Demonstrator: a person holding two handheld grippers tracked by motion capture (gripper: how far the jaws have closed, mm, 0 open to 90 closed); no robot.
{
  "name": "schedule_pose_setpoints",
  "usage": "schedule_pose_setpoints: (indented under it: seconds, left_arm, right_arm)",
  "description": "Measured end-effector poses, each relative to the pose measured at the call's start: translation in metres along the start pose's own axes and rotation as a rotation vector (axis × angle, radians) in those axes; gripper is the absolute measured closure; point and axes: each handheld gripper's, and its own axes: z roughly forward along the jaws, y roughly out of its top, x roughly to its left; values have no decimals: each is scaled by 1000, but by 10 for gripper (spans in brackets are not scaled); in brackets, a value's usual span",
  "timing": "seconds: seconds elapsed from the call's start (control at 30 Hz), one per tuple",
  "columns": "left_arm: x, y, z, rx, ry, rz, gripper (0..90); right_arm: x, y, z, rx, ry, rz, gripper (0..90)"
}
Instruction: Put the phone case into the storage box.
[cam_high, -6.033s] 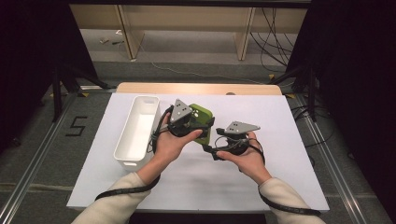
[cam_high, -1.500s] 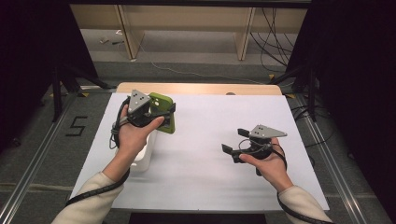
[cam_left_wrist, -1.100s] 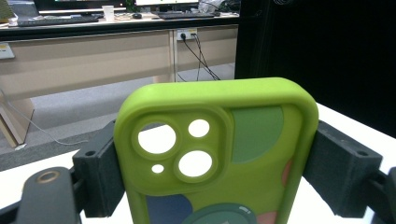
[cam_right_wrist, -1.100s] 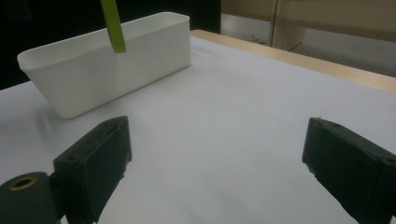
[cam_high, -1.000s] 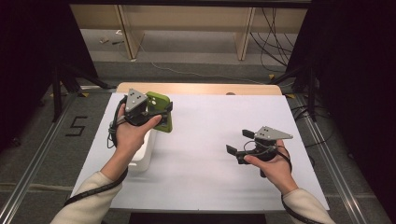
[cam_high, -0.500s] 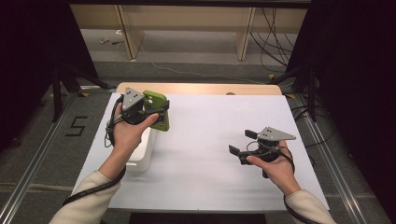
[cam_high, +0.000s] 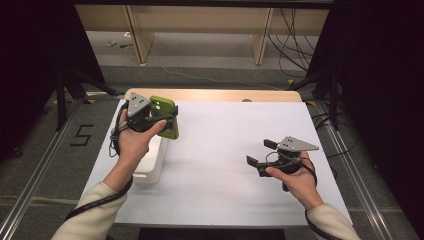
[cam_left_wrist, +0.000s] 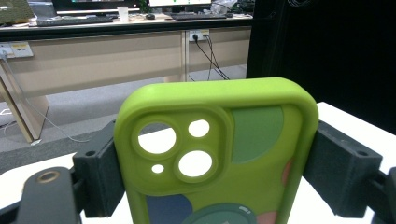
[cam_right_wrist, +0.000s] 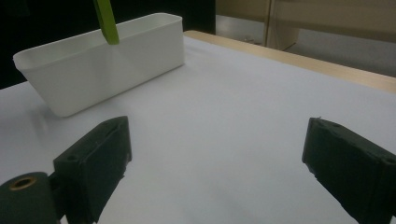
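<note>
- High view: the left gripper holds a green phone case in the air, over the far end of a white bin that stands along the left side of the table.
- Left gripper view: the phone case sits between the two black jaws, which press on its long edges; its back with the camera cut-outs faces the lens and it stands upright in the grip. So this gripper is closed on the case, across its width.
- Right gripper view: the jaws stand wide apart with nothing between them, over bare white table; the bin lies well off, and the lower tip of the case hangs just above its rim.
- High view again: the right gripper hovers low over the right half of the table, well apart from the bin and the case.
- Step in hand, as I judge it: carrying the case to the bin, with the drop not yet made.
- Next move, as I judge it: centre the case over the bin's opening, lower it until its bottom edge is inside the walls, then spread the jaws so it slides in.
- Care needed: the case is tall against a narrow bin, so a release too high or off-centre could tip it over the rim onto the table.
</note>
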Motion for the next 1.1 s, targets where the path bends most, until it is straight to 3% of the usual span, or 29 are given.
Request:
schedule_pose_setpoints:
  seconds: [1.1]
  left_arm:
    - [20,3,-4,-10,52,-14,162]
  right_arm:
    - [-4,-2,-8,-4,-14,6,88]
